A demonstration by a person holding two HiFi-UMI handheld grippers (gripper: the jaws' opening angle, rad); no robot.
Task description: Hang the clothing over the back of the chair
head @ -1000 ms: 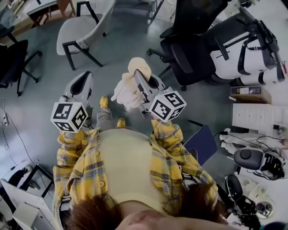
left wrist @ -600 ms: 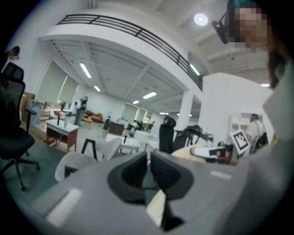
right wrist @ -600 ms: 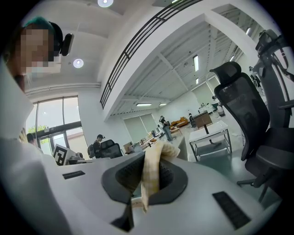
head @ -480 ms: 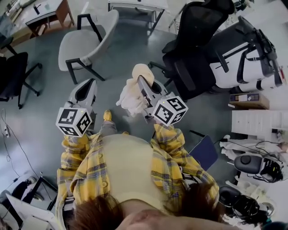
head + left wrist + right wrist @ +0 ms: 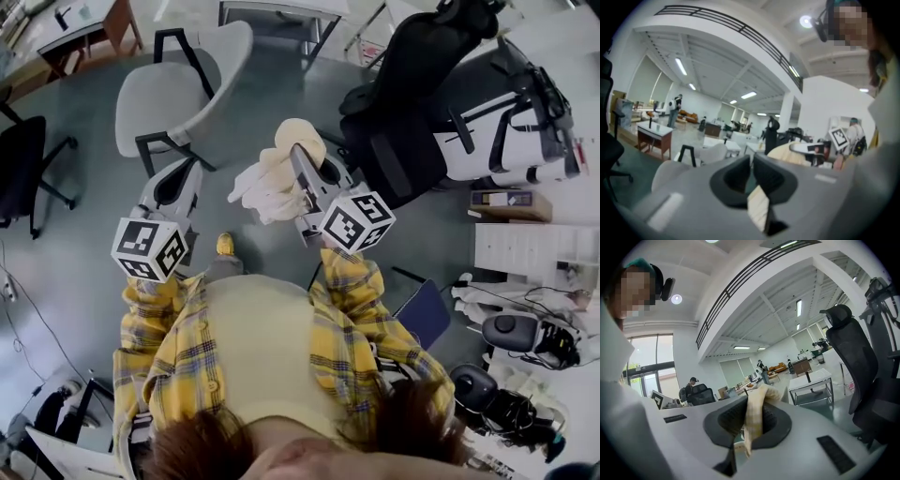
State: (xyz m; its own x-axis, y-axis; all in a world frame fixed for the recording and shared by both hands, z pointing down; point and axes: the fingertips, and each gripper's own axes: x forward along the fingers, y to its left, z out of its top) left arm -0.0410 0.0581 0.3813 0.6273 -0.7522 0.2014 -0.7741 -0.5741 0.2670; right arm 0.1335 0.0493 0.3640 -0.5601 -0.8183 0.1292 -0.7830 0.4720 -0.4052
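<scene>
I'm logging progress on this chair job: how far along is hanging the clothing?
Done: the cream clothing is picked up, pinched between the fingers of the right gripper. In hand: it hangs from that gripper, short of any chair. Left: the back of the grey chair is bare, so the draping remains.

Bright, even indoor light; 3 wide-angle views, all bent at the edges.
Ceiling strip lights [image 5: 680,66] and a window [image 5: 644,357] light the hall, so the floor [image 5: 56,234] shows only faint shadow under the chair [image 5: 178,89]. The pale clothing [image 5: 272,178] nearly washes out. Both gripper views go black at the corners (a round vignette), the nearest foreground is blurred, and 1 lamp [image 5: 676,299] flares.
</scene>
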